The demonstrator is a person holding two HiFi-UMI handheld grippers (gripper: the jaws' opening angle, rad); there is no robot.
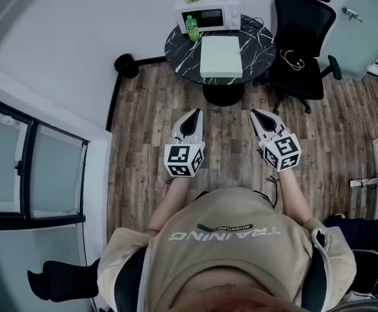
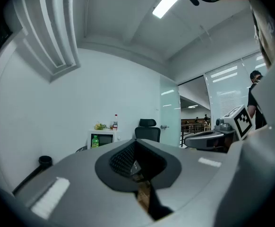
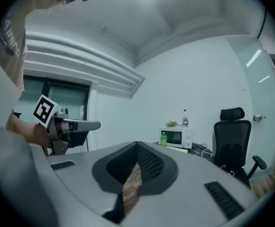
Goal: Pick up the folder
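The folder, pale and flat, lies closed on a round black marble table at the far side of the room. My left gripper and right gripper are held side by side over the wood floor, well short of the table, pointing toward it. Both are shut with nothing between their jaws. In the left gripper view the left gripper has its jaws together; the right gripper looks the same in its own view. Each gripper also shows in the other's view, apart from it.
A white microwave and a green bottle stand on the table behind the folder. A black office chair stands to the table's right. A dark-framed glass partition runs along the left.
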